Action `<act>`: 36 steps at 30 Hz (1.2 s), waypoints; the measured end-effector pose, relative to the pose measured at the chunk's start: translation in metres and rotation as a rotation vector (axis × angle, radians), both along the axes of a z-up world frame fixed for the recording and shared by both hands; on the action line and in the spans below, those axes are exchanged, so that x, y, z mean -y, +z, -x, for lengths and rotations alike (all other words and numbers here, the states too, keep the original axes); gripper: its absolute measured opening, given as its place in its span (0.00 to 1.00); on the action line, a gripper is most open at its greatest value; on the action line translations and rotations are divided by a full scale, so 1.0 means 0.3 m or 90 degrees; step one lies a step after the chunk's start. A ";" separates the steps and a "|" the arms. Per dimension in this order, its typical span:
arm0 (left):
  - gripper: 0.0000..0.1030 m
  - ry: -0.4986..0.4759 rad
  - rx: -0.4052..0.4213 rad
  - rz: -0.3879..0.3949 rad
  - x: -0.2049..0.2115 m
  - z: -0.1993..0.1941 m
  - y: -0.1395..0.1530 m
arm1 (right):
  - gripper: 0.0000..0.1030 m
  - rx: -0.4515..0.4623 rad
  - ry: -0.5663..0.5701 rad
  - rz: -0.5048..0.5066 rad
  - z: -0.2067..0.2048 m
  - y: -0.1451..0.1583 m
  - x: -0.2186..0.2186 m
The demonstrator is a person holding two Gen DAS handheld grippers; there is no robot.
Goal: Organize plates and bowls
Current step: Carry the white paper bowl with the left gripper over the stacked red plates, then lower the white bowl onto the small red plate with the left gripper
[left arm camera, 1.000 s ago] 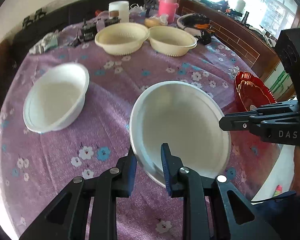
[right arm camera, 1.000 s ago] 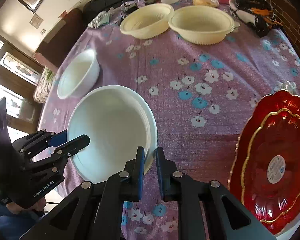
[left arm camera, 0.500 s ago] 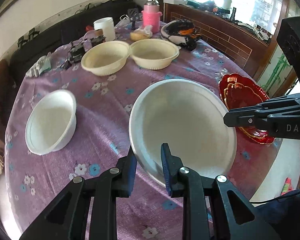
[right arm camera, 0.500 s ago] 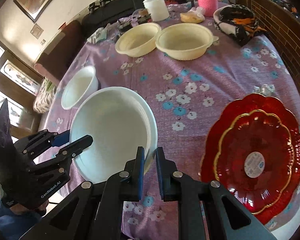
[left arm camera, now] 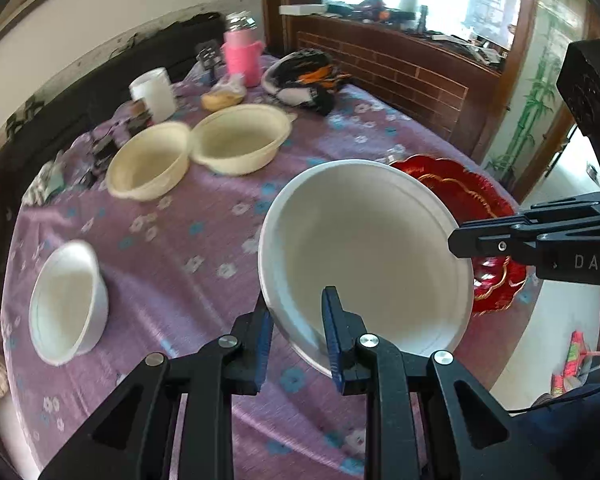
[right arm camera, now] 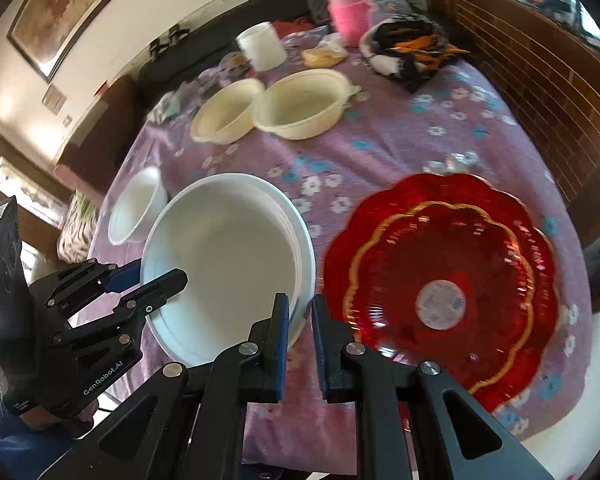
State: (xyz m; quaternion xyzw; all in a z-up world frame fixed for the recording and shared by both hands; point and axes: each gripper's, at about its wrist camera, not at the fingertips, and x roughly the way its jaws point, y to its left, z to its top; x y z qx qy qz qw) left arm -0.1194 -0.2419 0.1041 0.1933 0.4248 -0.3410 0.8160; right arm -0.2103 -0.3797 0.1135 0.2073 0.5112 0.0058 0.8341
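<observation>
Above the tablecloth (left arm camera: 204, 240), both claws pinch the white bowl's (left arm camera: 364, 248) rim.

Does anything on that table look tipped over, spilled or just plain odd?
Nothing spilled or broken. The only odd sight is the big white bowl: both the left gripper and right gripper pinch its rim, holding it tilted.

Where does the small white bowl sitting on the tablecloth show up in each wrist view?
Left wrist view: small white bowl at lower left, near the table edge, apart from the held large white bowl.
Right wrist view: small white bowl at middle left, just behind the large white bowl.
Shared landmark: the pink bottle at the far side.
</observation>
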 end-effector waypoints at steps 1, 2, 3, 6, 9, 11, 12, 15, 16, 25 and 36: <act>0.22 -0.007 0.003 0.001 0.020 0.004 0.002 | 0.12 0.001 -0.008 0.001 0.013 0.002 0.018; 0.22 -0.014 0.007 0.003 0.043 0.008 0.006 | 0.12 0.002 -0.015 0.002 0.024 0.003 0.034; 0.22 -0.020 0.013 0.006 0.062 0.011 0.007 | 0.12 0.004 -0.025 0.002 0.036 0.004 0.052; 0.22 -0.041 0.033 0.014 0.134 0.027 0.004 | 0.12 0.008 -0.052 0.009 0.076 0.003 0.105; 0.23 -0.062 0.046 0.016 0.206 0.049 -0.015 | 0.13 0.012 -0.081 0.026 0.115 -0.002 0.163; 0.23 -0.076 0.042 0.013 0.256 0.059 -0.032 | 0.13 0.005 -0.095 0.035 0.134 -0.011 0.194; 0.23 -0.081 0.040 0.013 0.273 0.062 -0.040 | 0.13 0.000 -0.103 0.036 0.143 -0.018 0.211; 0.23 -0.099 0.034 0.008 0.327 0.073 -0.063 | 0.13 -0.013 -0.128 0.028 0.175 -0.043 0.269; 0.23 -0.103 0.031 0.005 0.342 0.076 -0.071 | 0.13 -0.015 -0.134 0.027 0.182 -0.049 0.282; 0.23 -0.123 0.006 -0.027 0.438 0.090 -0.160 | 0.13 -0.053 -0.155 0.016 0.202 -0.118 0.381; 0.23 -0.123 0.004 -0.044 0.467 0.087 -0.201 | 0.13 -0.075 -0.154 0.008 0.197 -0.168 0.413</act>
